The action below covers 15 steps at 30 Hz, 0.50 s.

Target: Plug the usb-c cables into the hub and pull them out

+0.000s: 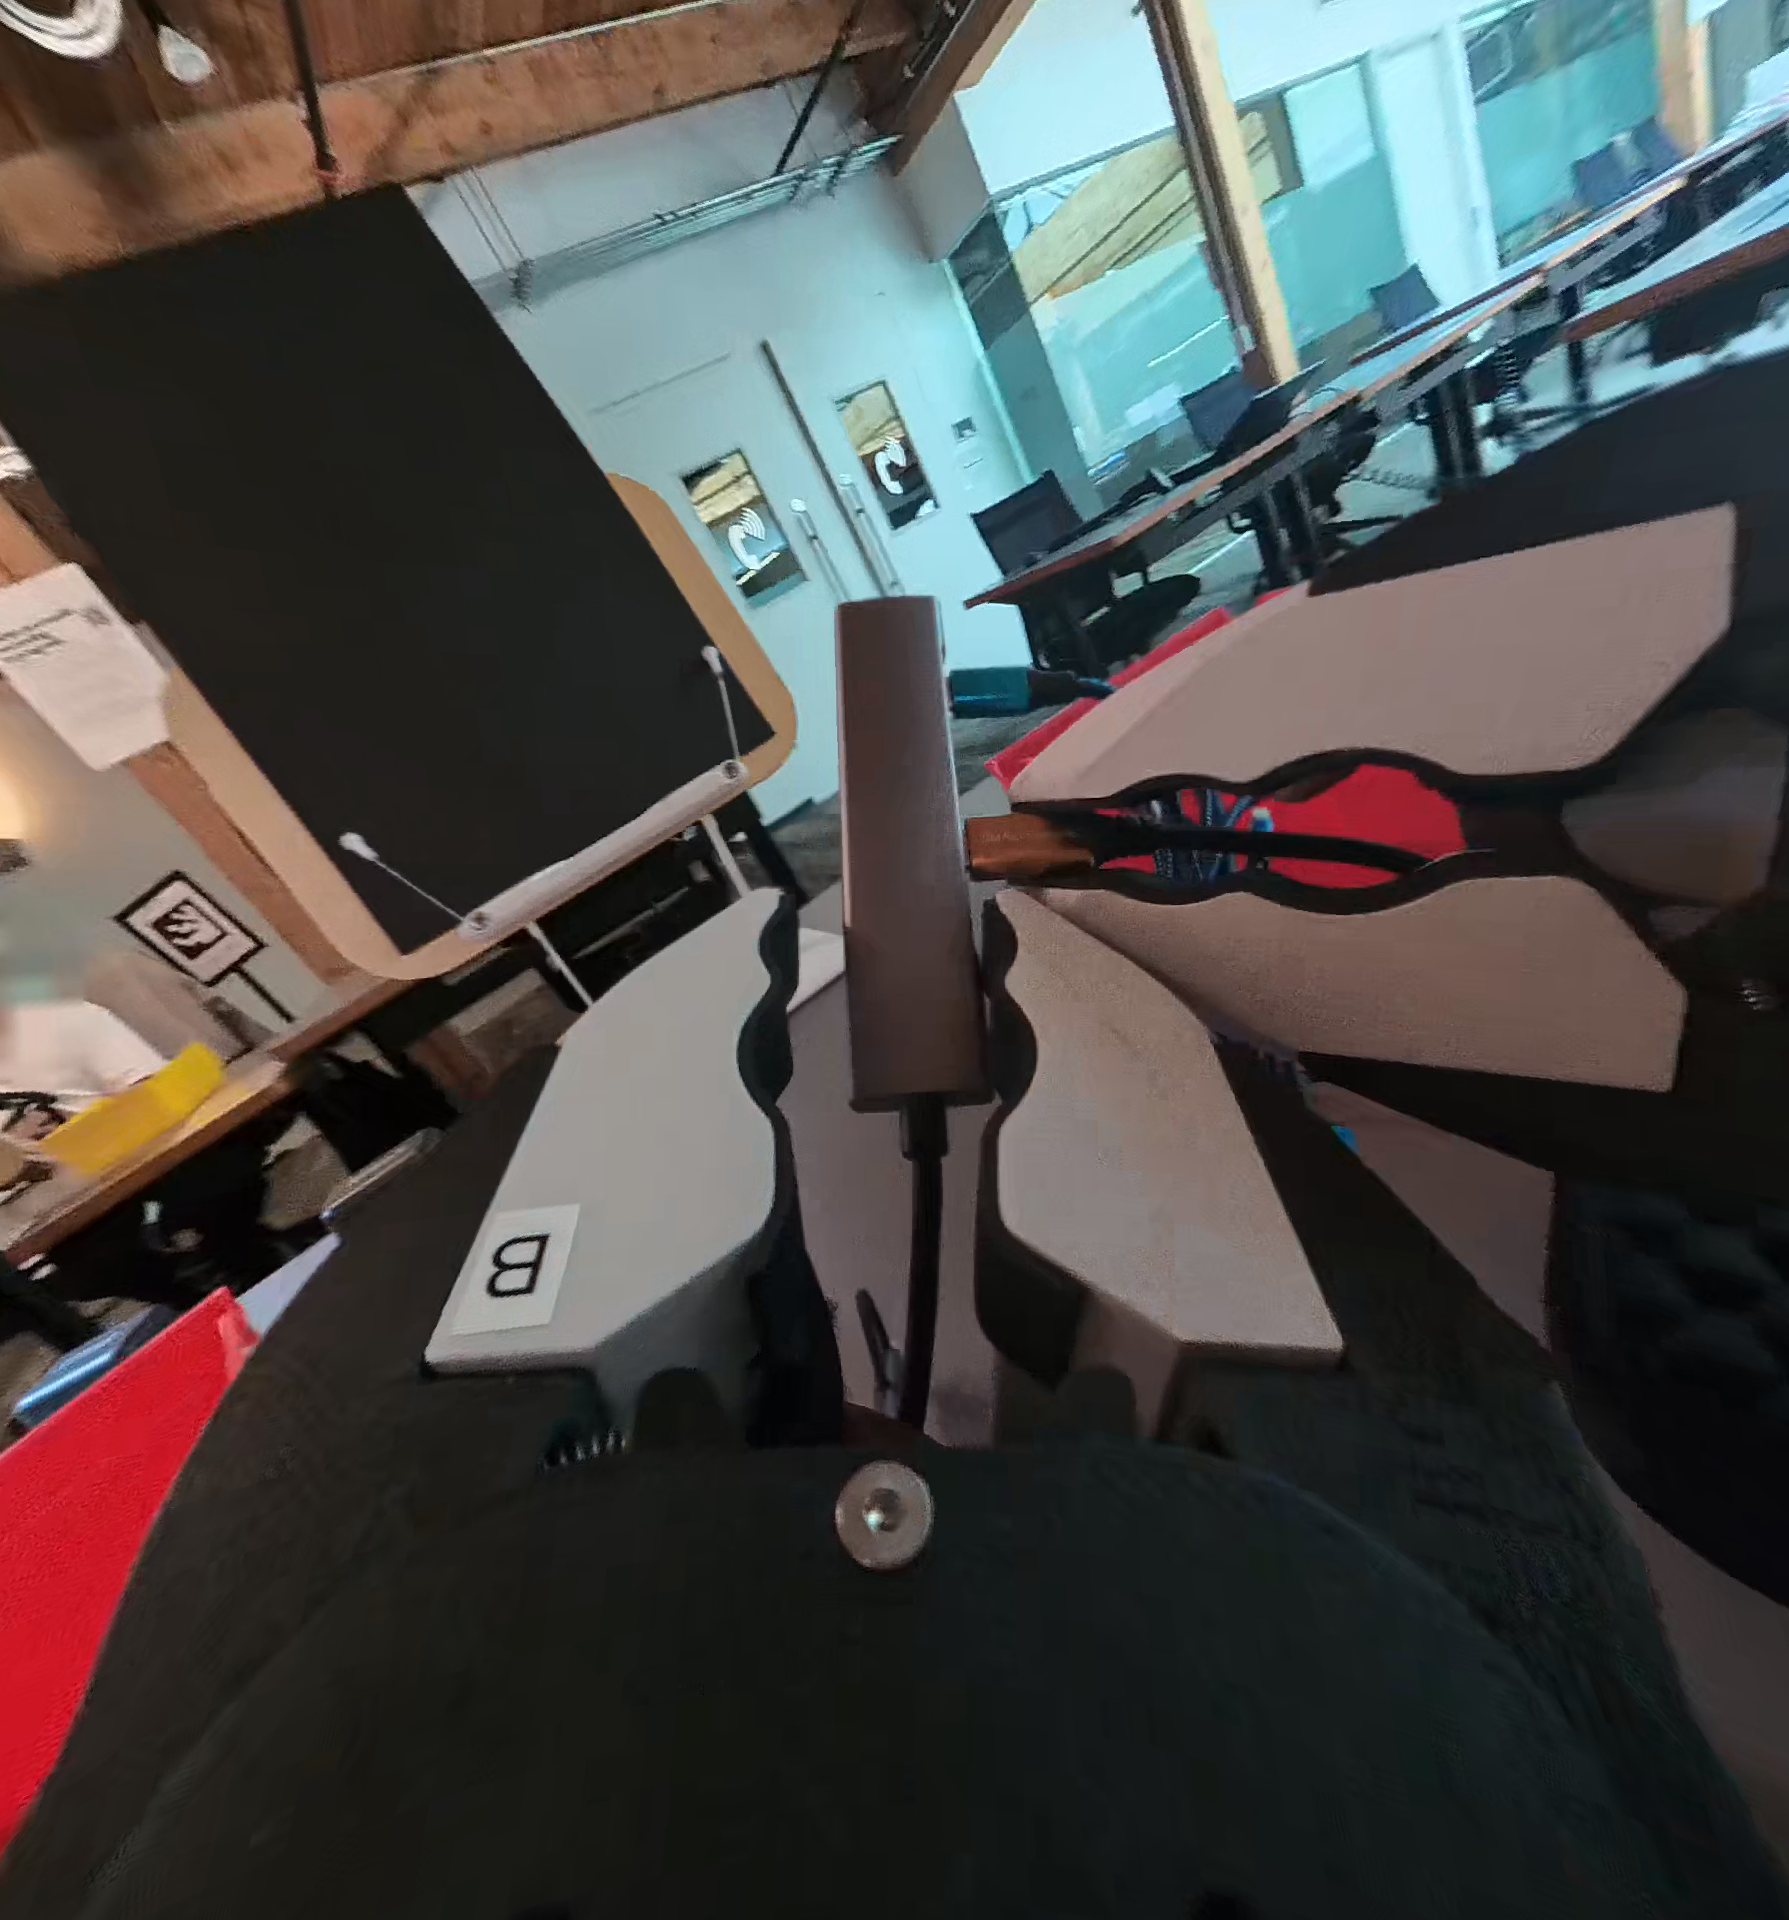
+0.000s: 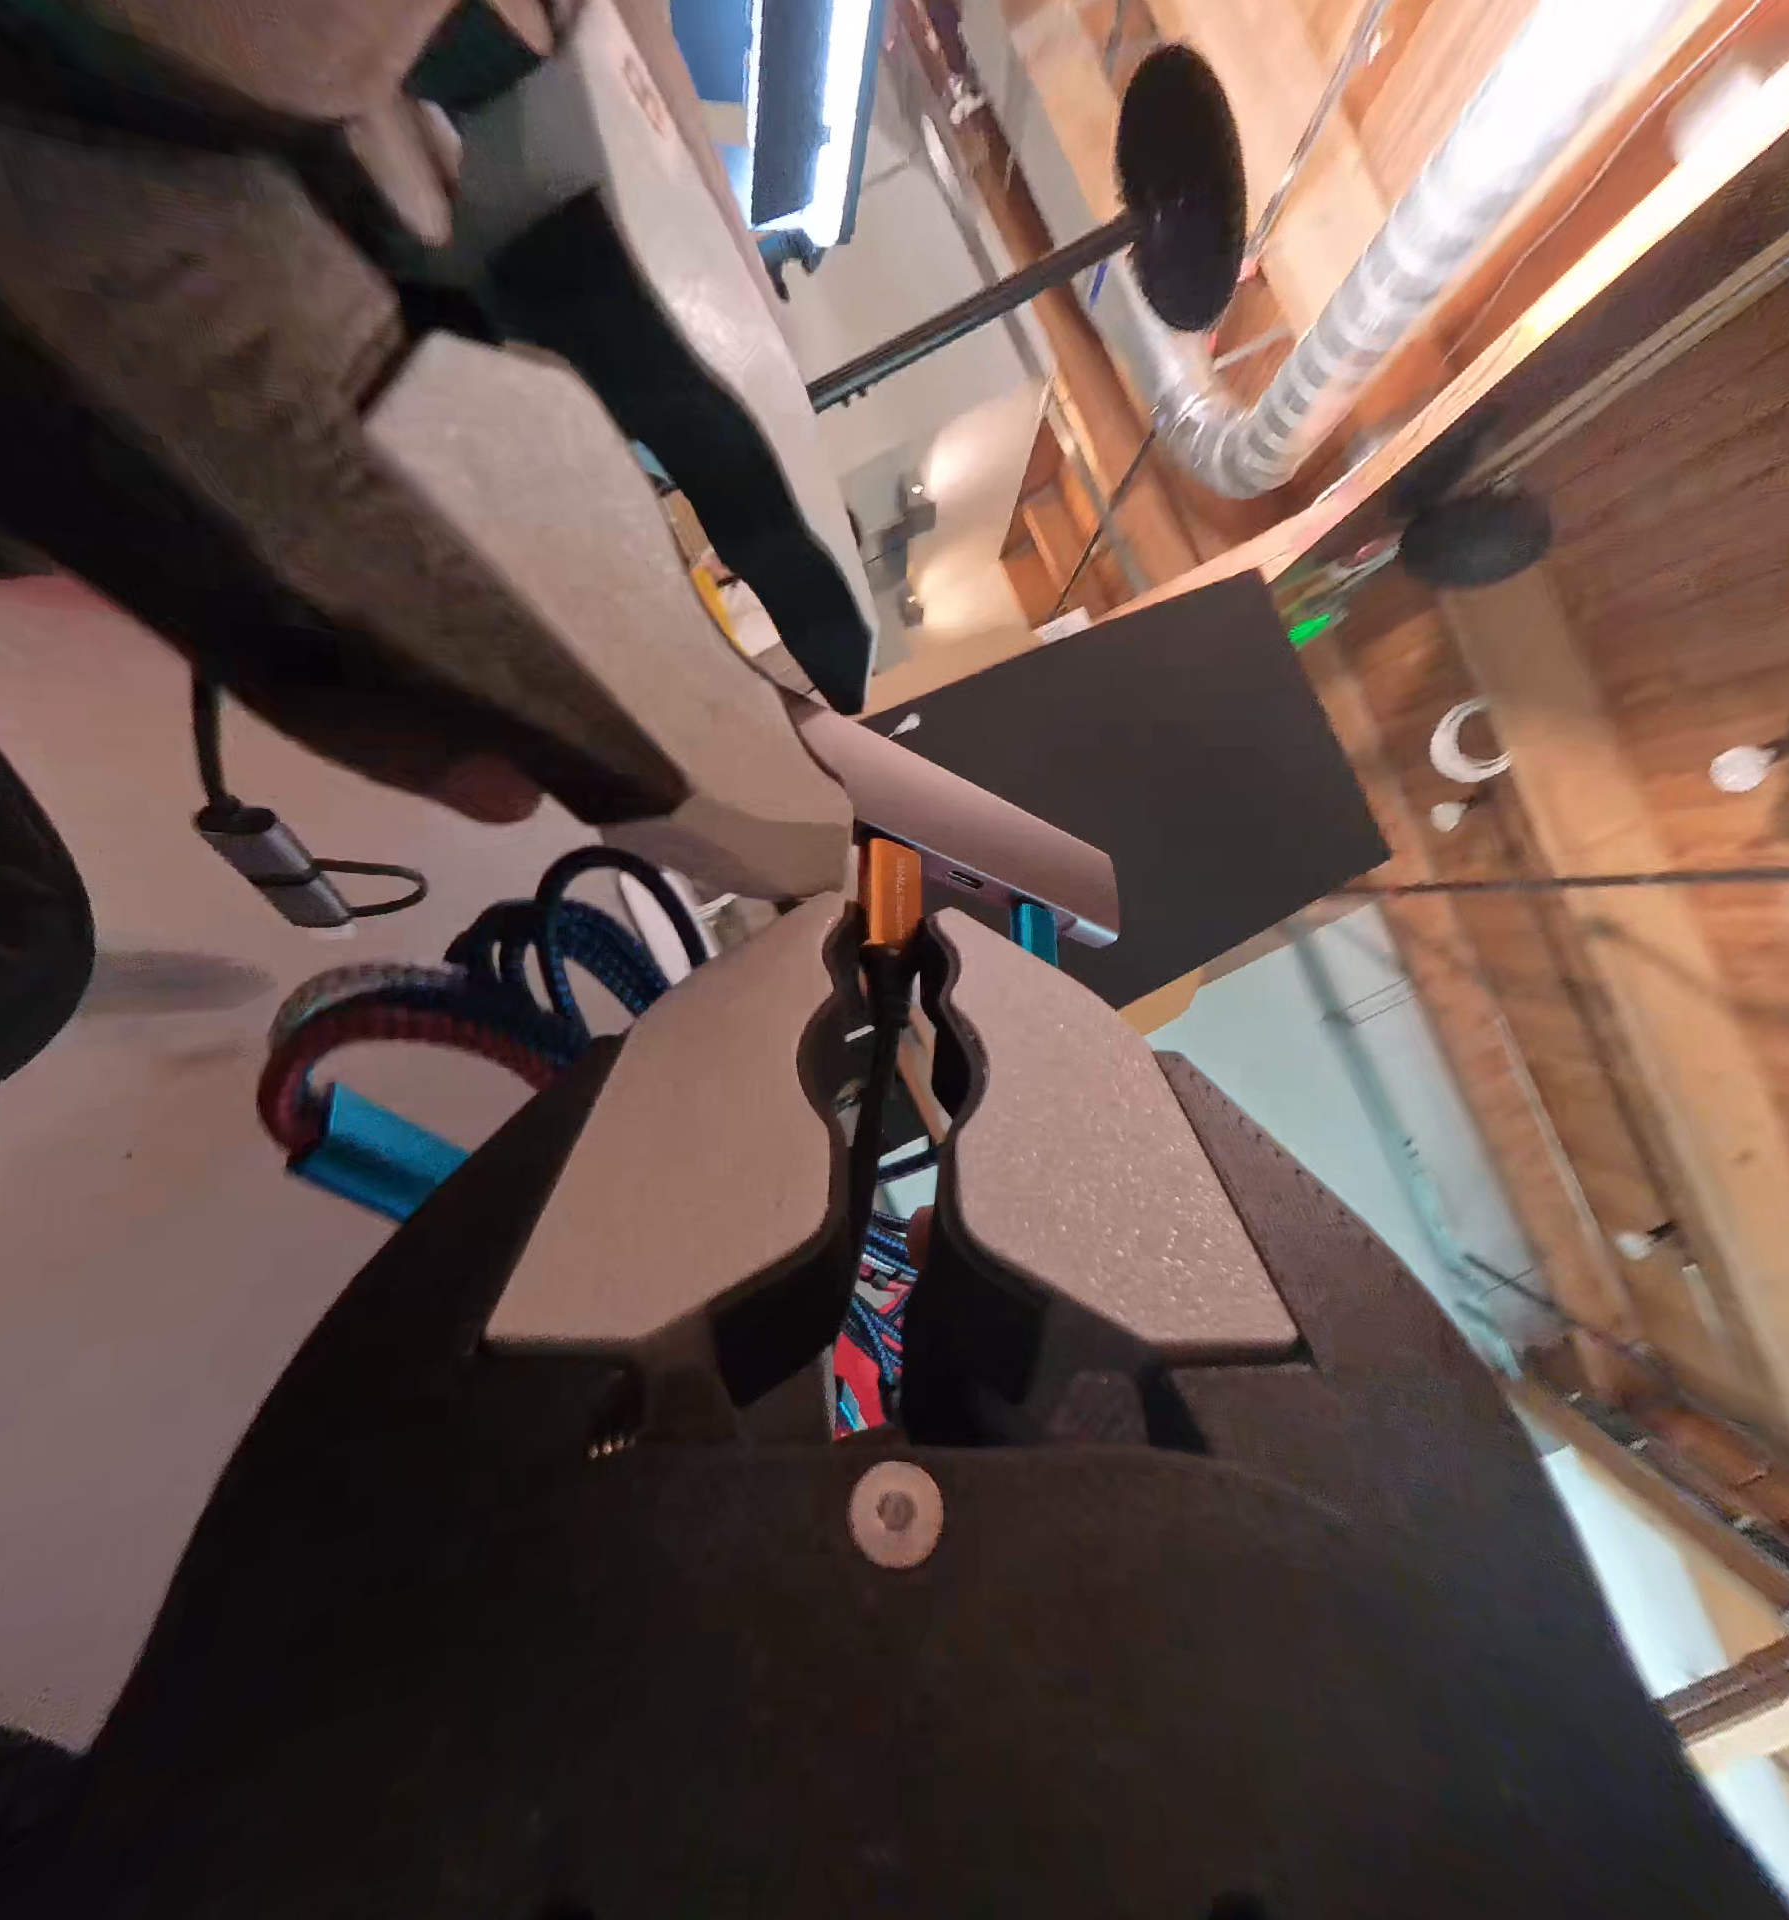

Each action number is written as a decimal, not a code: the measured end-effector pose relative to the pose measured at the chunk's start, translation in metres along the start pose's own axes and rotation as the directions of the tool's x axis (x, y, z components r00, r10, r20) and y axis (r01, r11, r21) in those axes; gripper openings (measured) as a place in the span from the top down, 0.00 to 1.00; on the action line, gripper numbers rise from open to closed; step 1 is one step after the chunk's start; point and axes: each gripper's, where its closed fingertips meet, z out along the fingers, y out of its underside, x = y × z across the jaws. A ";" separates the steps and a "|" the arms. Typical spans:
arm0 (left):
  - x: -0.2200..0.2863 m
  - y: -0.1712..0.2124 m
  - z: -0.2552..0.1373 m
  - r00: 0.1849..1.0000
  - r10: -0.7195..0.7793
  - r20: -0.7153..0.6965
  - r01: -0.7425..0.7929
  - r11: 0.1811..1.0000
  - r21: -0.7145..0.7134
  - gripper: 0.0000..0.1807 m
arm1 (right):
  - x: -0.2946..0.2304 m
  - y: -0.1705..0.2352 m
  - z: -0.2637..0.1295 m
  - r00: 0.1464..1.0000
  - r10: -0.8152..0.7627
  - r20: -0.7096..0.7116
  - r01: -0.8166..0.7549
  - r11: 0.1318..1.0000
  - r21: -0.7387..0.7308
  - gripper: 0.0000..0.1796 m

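Left wrist view is showing the left gripper [image 1: 885, 935] clamping the grey hub [image 1: 905, 873] upright, while the right gripper [image 1: 1020, 847] is pinching the orange plug [image 1: 1025, 847] at the hub's right-side port. Any tilt is risking a jammed or bent connector.

Bright, even indoor daylight; strong glare from a light panel [image 2: 807, 114] at 12 o'clock. Heavy fisheye bending toward edges, motion blur across backgrounds, nearest surfaces soft.
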 end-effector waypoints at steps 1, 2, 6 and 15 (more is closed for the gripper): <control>0.002 0.000 0.000 1.000 0.003 -0.022 -0.003 1.000 -0.003 0.84 | 0.000 -0.001 0.000 1.000 -0.007 -0.009 0.007 1.000 0.007 0.95; 0.003 0.001 0.000 1.000 0.016 -0.026 -0.016 1.000 -0.005 0.86 | -0.001 -0.002 0.000 1.000 -0.001 -0.009 0.001 1.000 0.012 0.95; 0.000 -0.002 -0.001 0.988 0.147 0.040 -0.148 0.989 0.005 0.86 | -0.001 -0.003 0.000 1.000 -0.005 -0.015 0.005 1.000 0.026 0.95; -0.009 -0.008 -0.006 0.950 0.278 0.144 -0.289 0.955 0.061 0.87 | -0.005 -0.010 0.002 0.926 0.359 0.116 -0.365 0.930 0.035 0.94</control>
